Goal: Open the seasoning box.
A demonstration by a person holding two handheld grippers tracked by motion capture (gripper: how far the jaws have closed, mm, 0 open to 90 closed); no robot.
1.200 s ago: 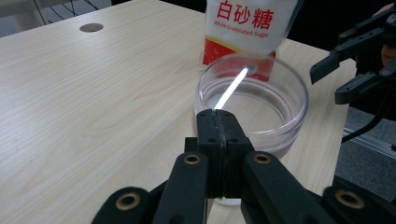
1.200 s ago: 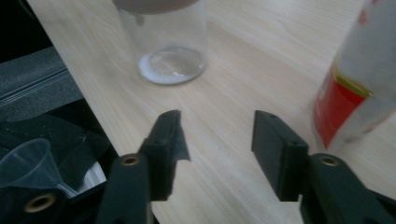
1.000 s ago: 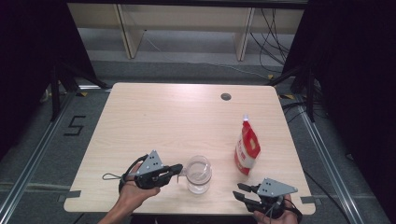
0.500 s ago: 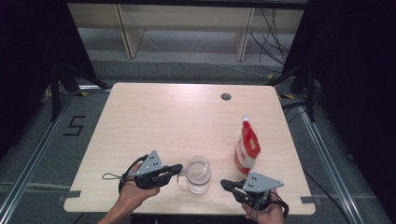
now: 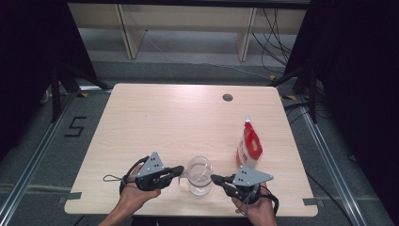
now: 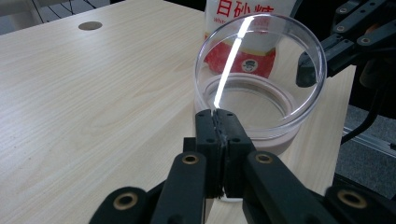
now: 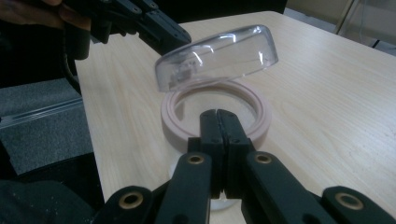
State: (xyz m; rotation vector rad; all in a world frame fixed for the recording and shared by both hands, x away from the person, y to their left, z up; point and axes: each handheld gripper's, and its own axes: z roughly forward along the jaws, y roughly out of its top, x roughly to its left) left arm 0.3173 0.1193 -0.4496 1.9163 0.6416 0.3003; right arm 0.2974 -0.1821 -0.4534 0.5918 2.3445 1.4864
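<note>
Item: clear container, with a transparent hinged lid raised over a pinkish ring-shaped base. It stood near the front edge of the table, between the two claws. Left claw: jaws together, pinching a small tab at the container's left side. Right claw: jaws had just been closing and met at the container's right edge; whether they gripped anything could not be told. A red-and-white pouch stood upright just behind, to the right.
</note>
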